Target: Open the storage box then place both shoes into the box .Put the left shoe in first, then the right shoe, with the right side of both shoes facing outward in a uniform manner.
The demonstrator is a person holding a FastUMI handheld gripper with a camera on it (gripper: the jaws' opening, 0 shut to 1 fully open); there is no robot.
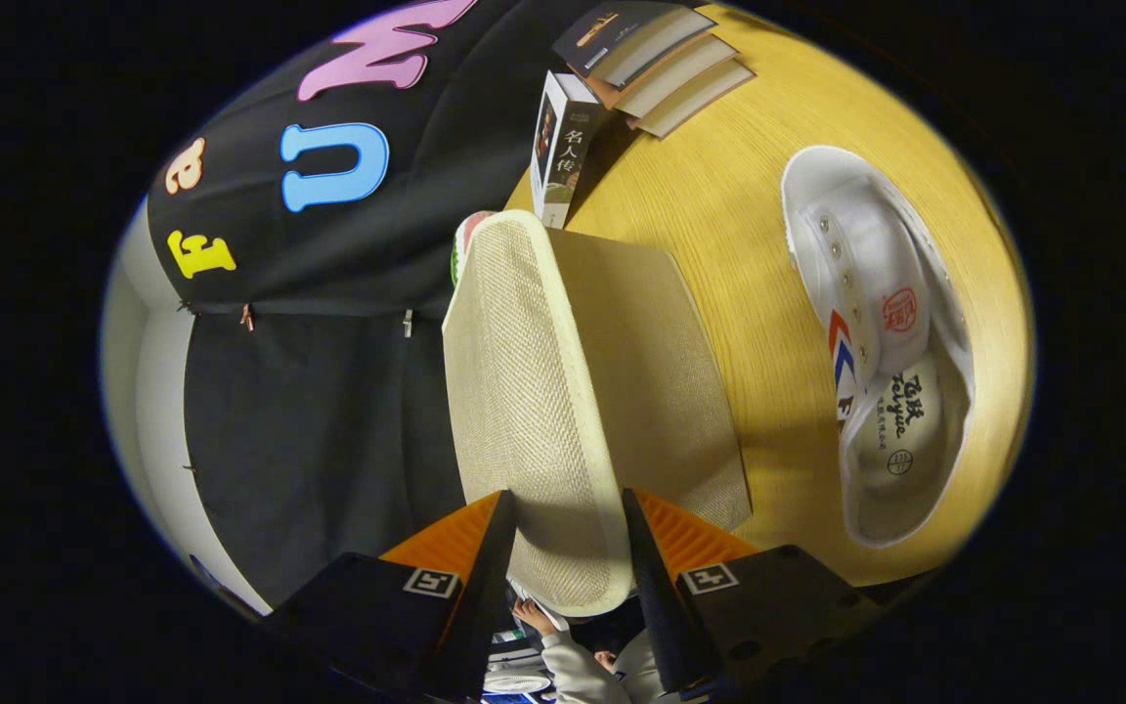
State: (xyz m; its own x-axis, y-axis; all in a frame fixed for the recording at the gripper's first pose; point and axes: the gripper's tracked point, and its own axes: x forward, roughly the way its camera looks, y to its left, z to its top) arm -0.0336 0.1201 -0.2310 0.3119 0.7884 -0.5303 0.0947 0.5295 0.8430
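Furthest left hangs the booth wall [328,391], a black cloth whose lower part falls in plain folds with a few small clips along a seam. A pale strip of room shows beyond its far side, too warped to make out.

Next comes the gripper [568,538], and between its fingers stands the lid [524,411] of the storage box, a cream woven-fabric panel seen nearly edge-on. Both fingers lie against the lid's thick rim, one on each side, so the gripper appears clamped on it. The lid's near end runs down between the fingers and is cut off from sight. Behind the lid's far tip a small bit of something red, green and white peeks out; what it is cannot be told. The body of the storage box is hidden behind the lid, so its inside cannot be seen.

Beyond the lid, an upright book [563,147] stands on the wooden table [719,215], and just beside it a stack of three books [656,64] lies flat.

To the right, well apart from the lid, a white canvas shoe [881,342] rests on the table, its opening turned toward the camera, with red and blue stripes on its side. Whether it is the left or right shoe is hard to tell.

Below the fingers a person's hand and pale sleeve [573,665] show, partly covered.
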